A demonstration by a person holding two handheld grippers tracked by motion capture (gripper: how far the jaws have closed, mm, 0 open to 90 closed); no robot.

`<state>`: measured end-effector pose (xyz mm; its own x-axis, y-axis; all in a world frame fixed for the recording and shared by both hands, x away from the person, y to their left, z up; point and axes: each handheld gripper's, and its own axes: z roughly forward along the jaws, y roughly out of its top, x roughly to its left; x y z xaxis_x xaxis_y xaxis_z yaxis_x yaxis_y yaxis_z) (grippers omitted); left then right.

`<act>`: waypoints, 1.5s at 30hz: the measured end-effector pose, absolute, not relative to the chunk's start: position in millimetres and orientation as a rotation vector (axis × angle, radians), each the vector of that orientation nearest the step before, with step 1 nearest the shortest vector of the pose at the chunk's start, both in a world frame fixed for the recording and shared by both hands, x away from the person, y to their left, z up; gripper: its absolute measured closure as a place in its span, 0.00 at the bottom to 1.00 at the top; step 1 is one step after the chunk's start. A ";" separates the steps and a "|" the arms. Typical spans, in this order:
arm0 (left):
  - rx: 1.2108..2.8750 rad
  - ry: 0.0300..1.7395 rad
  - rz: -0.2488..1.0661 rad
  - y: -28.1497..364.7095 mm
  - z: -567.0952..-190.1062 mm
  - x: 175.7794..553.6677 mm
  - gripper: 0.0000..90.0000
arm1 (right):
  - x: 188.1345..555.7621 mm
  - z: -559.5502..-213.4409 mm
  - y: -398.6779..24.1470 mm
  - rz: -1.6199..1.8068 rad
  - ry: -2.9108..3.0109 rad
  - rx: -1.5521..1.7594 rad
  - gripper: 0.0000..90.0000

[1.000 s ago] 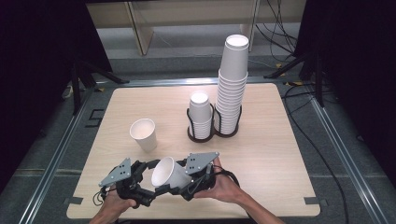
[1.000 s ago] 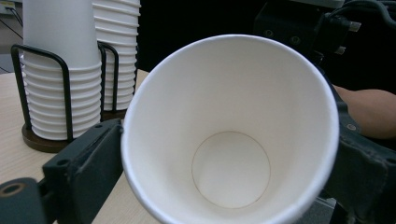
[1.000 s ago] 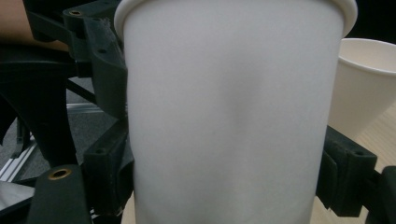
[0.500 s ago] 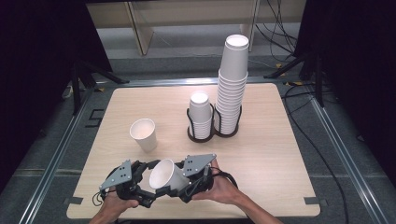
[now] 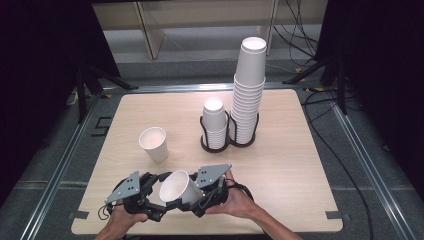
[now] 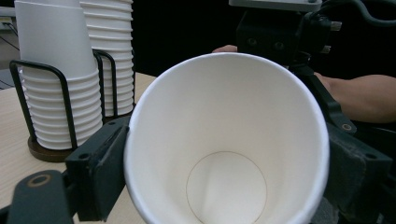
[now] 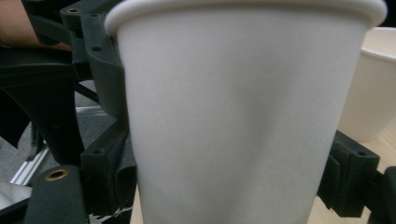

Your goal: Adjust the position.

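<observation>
A white paper cup [image 5: 177,187] is held tilted just above the table's front edge, between both grippers. My left gripper [image 5: 164,202] faces its open mouth. Its jaws have just been closing, and in the left gripper view [image 6: 226,182] they press on the cup's wall [image 6: 224,140] from both sides. My right gripper [image 5: 196,198] is shut on the same cup from the other side. In the right gripper view [image 7: 229,177] the cup wall [image 7: 233,116] is slightly dented between the jaws.
A second loose paper cup [image 5: 154,143] stands upright at mid-left on the wooden table [image 5: 300,165]. A black wire holder [image 5: 218,145] at the centre back carries a short cup stack [image 5: 215,122] and a tall one [image 5: 248,90].
The left gripper's jaws have drawn in against the cup. Both hands and the cup have stayed where they were.
</observation>
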<state>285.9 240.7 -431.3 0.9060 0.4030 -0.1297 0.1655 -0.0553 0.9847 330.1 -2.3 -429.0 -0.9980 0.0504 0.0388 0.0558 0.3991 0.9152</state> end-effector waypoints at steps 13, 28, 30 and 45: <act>1.603 0.469 0.238 251.4 -424.8 285.8 0.15 | 333.9 -444.7 -19.8 -1.548 -2.713 -0.197 0.17; 1.718 0.614 0.443 274.4 -426.6 294.4 0.15 | 345.9 -447.4 -76.2 -1.508 -2.865 -0.466 0.18; 1.746 0.628 0.461 275.6 -428.1 295.5 0.15 | 345.3 -447.9 -81.7 -1.496 -2.891 -0.494 0.18; 1.822 0.729 0.571 284.4 -435.2 296.4 0.15 | 350.1 -447.5 -124.6 -1.503 -2.950 -0.865 0.18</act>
<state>296.4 284.4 -435.2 0.7012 0.7115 0.0451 0.2139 -0.2702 0.9387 350.1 -124.6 -447.5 -0.8357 0.5487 -0.0205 0.3060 0.4964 0.8124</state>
